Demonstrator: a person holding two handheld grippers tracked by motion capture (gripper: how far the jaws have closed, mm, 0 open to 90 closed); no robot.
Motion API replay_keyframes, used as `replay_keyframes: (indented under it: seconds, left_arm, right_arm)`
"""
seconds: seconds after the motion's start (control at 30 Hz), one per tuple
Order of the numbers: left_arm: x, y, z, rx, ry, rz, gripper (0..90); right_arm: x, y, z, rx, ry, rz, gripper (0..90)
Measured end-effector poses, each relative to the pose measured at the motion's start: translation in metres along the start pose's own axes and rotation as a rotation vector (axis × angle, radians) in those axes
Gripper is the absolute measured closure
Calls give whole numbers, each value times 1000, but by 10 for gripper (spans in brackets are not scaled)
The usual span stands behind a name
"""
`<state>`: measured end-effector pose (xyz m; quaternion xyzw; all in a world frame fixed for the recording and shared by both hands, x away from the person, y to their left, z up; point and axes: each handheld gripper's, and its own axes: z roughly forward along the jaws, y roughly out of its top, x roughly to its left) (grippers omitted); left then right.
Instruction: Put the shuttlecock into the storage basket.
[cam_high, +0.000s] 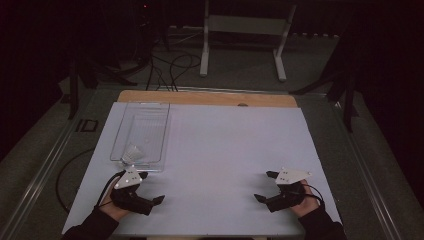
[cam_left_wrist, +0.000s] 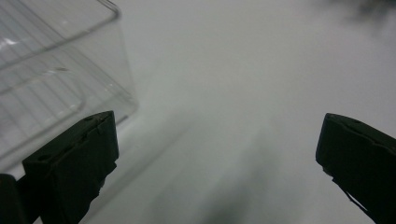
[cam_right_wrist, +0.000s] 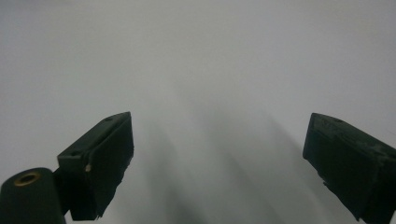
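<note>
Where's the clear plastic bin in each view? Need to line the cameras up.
High view: the clear plastic bin lies on the left part of the white table, lengthwise away from the person, just beyond the left gripper.
Left gripper view: the bin's corner takes up the upper left, above the left-hand jaw.
Right gripper view: bare white table between the open jaws, no bin.
Shared landmark: the white table surface.

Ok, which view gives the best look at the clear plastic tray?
The high view: the clear plastic tray shows whole there, lying on the white table just ahead of the left gripper, with a small whitish thing at its near end. The left gripper view catches one blurred corner beside a jaw.
</note>
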<state>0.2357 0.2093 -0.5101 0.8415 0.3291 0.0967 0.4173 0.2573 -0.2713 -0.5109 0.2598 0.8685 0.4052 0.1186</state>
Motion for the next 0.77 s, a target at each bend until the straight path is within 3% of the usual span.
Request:
replay_keyframes:
  seconds: [0.33, 0.77]
  left_arm:
    - [2, -3, -1, -19, 10, -22, 1]
    - [0, -2, 1, -15, 5, -4, 1]
  right_arm:
    - [2, 1, 0, 3, -7, -15, 87]
    - [3, 1, 3, 19, -3, -19, 87]
